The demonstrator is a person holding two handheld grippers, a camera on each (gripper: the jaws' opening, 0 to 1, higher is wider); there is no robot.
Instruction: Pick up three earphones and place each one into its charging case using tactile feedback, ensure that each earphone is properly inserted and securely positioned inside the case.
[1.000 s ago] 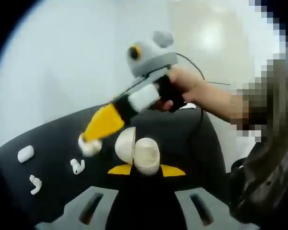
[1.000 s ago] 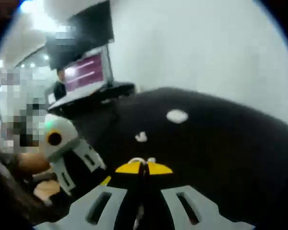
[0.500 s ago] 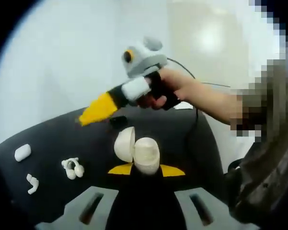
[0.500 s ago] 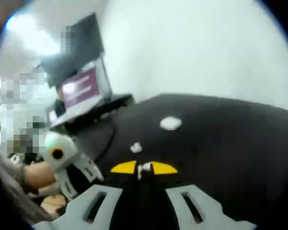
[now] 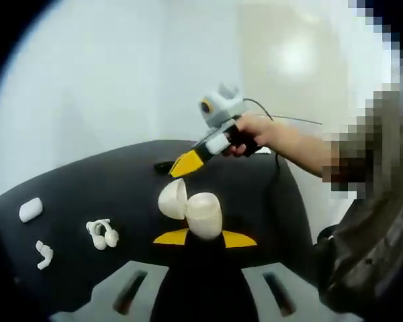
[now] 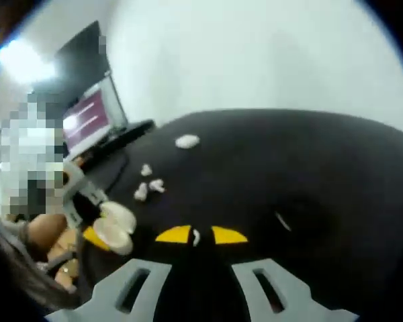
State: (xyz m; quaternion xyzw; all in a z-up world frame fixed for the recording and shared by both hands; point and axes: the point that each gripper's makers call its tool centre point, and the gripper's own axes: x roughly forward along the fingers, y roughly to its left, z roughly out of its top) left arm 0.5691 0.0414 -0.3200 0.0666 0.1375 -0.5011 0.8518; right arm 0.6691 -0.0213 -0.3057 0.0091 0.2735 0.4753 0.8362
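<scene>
Left gripper (image 5: 205, 236), with yellow-tipped jaws, is clamped on an open, egg-shaped cream plastic charging case (image 5: 191, 211), lid hinged back to one side, held above the black mat (image 5: 107, 181). Whether the case holds anything I cannot tell. Right gripper (image 6: 195, 236) hovers over the mat's far edge with a small white piece, probably an earphone (image 6: 196, 237), pinched between its yellow tips, which stand nearly together. Loose on the mat toward its left edge lie a pair of white earbuds (image 5: 101, 233), a single white stemmed earbud (image 5: 44, 253) and a small white oblong case (image 5: 30, 209), well apart from one another. I judge the earphones light, hard and slippery, likely to twist or pop out; gripping across the body with the stem free should suit seating it.
</scene>
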